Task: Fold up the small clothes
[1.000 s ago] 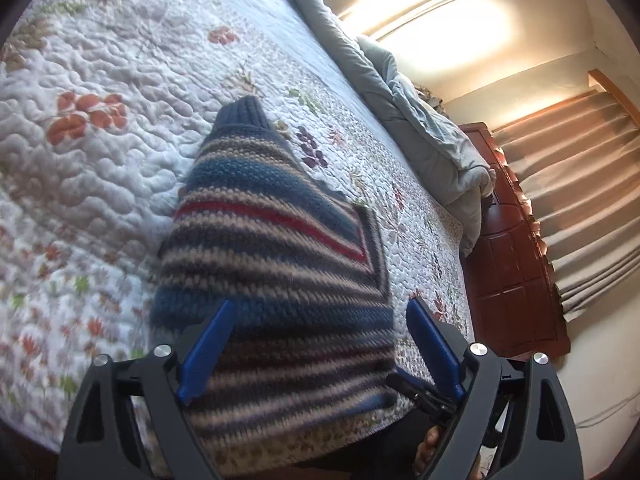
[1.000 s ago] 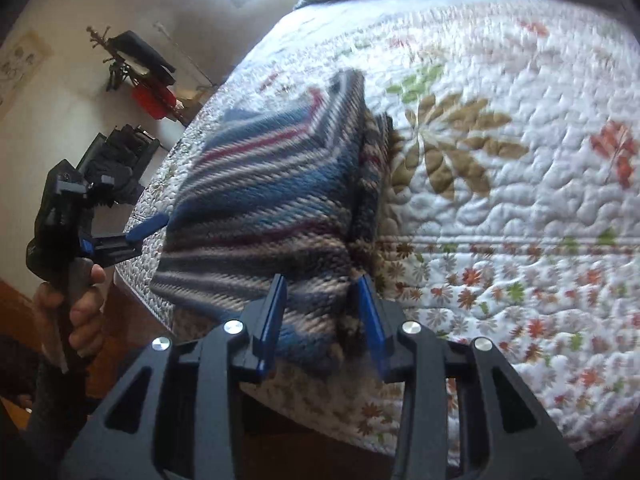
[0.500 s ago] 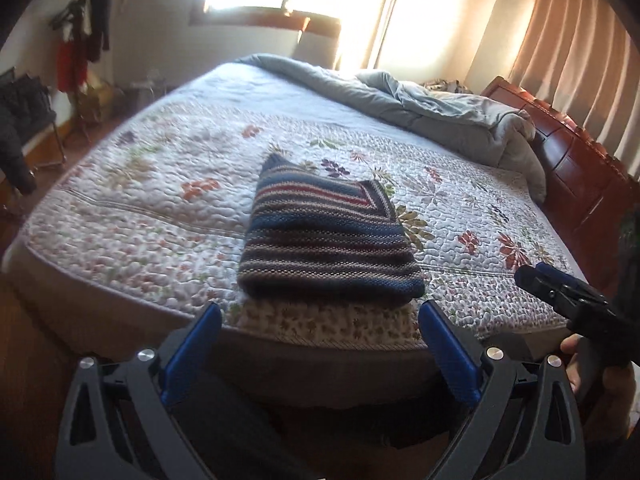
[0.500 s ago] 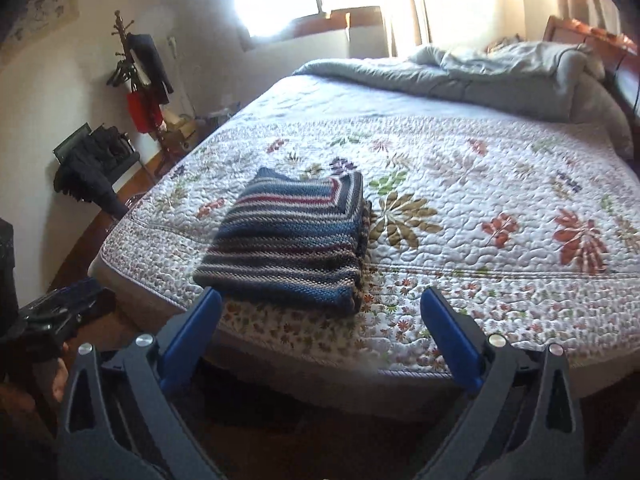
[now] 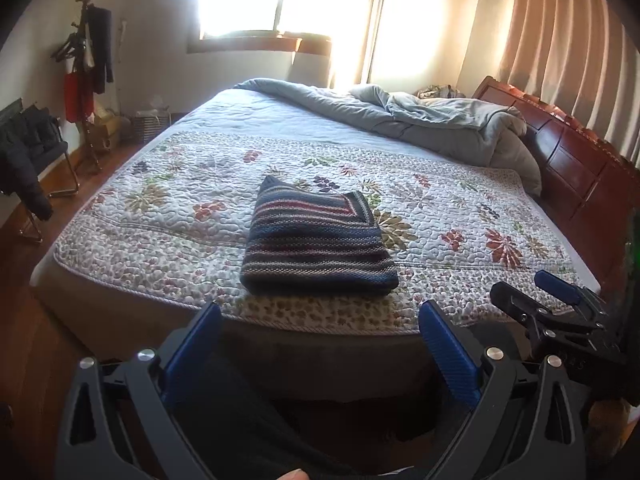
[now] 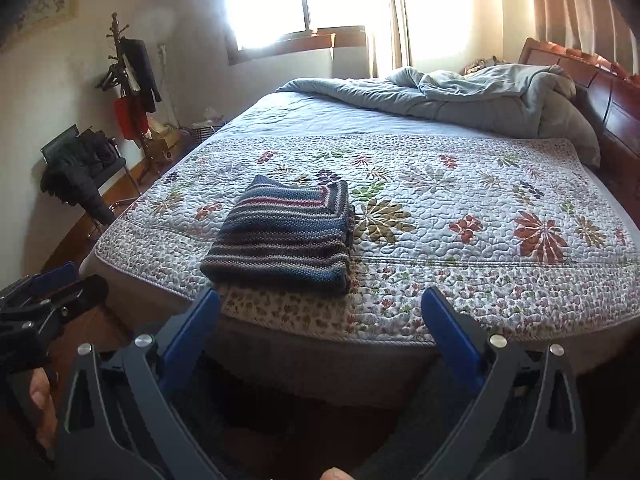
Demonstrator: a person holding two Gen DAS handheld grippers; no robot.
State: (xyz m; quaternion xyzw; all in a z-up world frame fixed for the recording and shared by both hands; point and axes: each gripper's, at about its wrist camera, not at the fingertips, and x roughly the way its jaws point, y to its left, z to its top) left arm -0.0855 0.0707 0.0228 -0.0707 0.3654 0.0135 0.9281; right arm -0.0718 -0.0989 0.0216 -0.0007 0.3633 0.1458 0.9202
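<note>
Item — folded striped knit garment [image 5: 316, 242], blue, grey and red wool, squared into a thick rectangular packet. We find it on the white floral quilted bedspread [image 5: 440, 216], close to the bedspread's near hem and left of its middle, nothing touching it. Its long edge runs parallel to that hem; the thick fold faces us, the stacked loose edges face the right side in the right wrist view [image 6: 286, 234].

Tools — left gripper [image 5: 320, 344] and right gripper [image 6: 320, 328], black frames with blue fingers. Both stand spread wide with nothing between the fingers, and we hold both off the bed, short of the near hem and clear of the garment.

Relation — from either tool the garment lies straight ahead and below, beyond the hem. The left gripper faces it squarely; from the right gripper it sits left of centre, so we judge the left hand slightly better lined up. The right gripper shows at the far right of the left view [image 5: 560, 312], well apart from the garment.

Status — we judge this piece folded; any further move starts with a forward, downward reach across the hem.
</note>
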